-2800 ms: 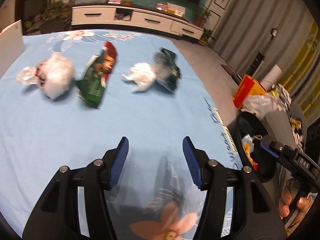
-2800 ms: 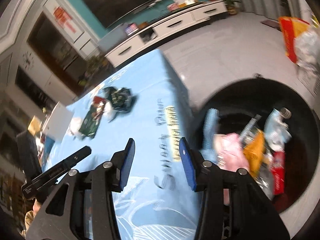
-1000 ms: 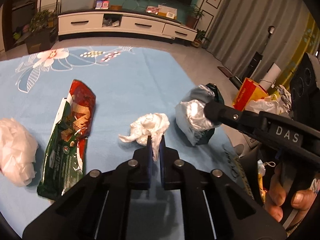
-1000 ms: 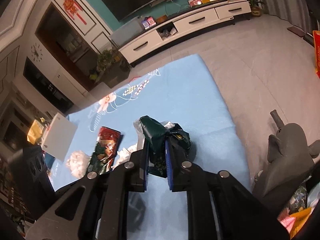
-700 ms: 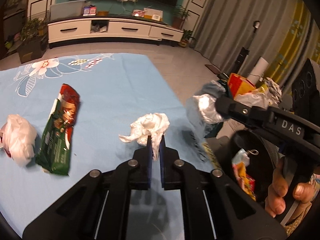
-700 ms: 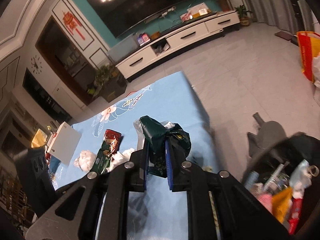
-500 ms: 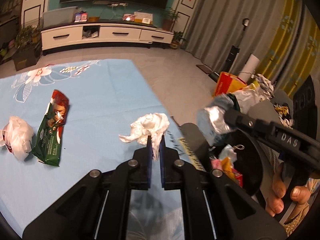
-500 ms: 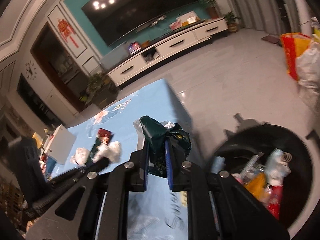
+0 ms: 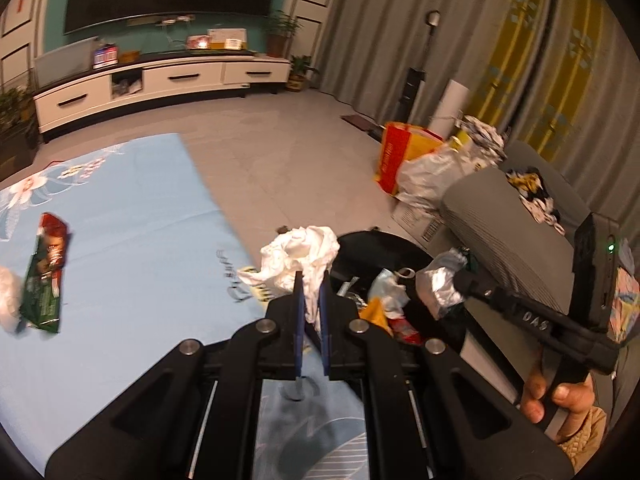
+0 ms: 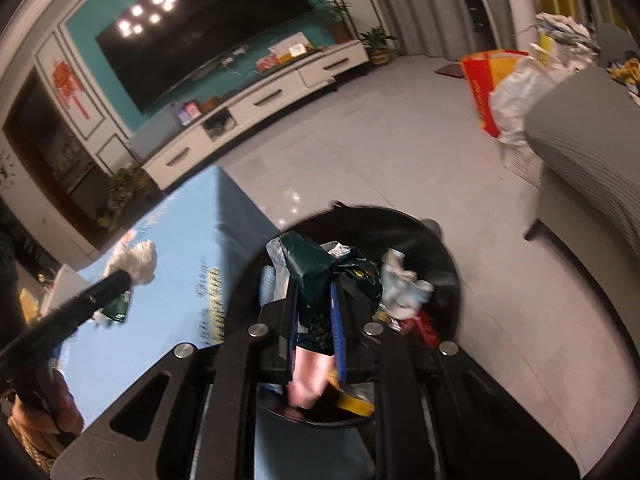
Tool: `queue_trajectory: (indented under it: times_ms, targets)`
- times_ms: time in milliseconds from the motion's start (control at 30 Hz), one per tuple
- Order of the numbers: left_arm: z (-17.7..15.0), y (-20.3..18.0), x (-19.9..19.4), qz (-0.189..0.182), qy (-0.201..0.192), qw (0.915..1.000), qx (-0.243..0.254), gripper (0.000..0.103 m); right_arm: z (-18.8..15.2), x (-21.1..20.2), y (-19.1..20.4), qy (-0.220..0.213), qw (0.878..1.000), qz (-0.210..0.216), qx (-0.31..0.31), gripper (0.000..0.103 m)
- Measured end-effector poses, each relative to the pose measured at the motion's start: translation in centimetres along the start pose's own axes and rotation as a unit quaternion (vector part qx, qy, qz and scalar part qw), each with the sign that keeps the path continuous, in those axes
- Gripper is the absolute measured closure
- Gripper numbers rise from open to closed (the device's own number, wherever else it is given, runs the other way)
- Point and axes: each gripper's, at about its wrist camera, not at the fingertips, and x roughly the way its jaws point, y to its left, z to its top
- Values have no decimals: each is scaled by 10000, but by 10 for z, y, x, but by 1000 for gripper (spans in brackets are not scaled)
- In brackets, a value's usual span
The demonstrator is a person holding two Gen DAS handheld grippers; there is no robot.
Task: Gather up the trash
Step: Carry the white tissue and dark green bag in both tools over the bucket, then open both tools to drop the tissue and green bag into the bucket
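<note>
Both of my claws have swung off the blue tabletop toward the black trash bin since a second ago, each carrying its piece of trash along.

My left claw is clamped tight on the crumpled white tissue, which bunches up above the blue pads and hangs at the tabletop's edge, just short of the bin's rim. My right claw is closed, not fully, on the dark green foil snack bag; from the left wrist view its silver inner side shows at the claw's tip, right over the open bin. My right hand grips the handle at the lower right of that view.

Below the bag the bin already holds mixed rubbish: a pale blue-white wrapper, red and orange packets and something pink just under my right claw.

Back on the tabletop, a green and red snack wrapper lies flat at the left, with a white plastic wad just beside it at the frame's edge.

Beyond the bin a grey sofa arm stands close, then a red and yellow bag with a white plastic sack on the floor, and farthest off the white TV cabinet under the dark screen.
</note>
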Motion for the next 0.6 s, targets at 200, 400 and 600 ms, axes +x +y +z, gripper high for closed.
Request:
queue_trajectory:
  times_ms: [200,400,600]
  targets:
    - [-6,-31,38,-174,430,9982,371,95,-15,5,-26,176,9993,-341,41,87]
    - [-17,-48,78,-219,845,9945,583,95,-18,16,-44,295,9985,-414,177,84]
    - [-23,-47,100,-141,1058,9926,575,91,-19,23,-53,409,9978,-422,314,81]
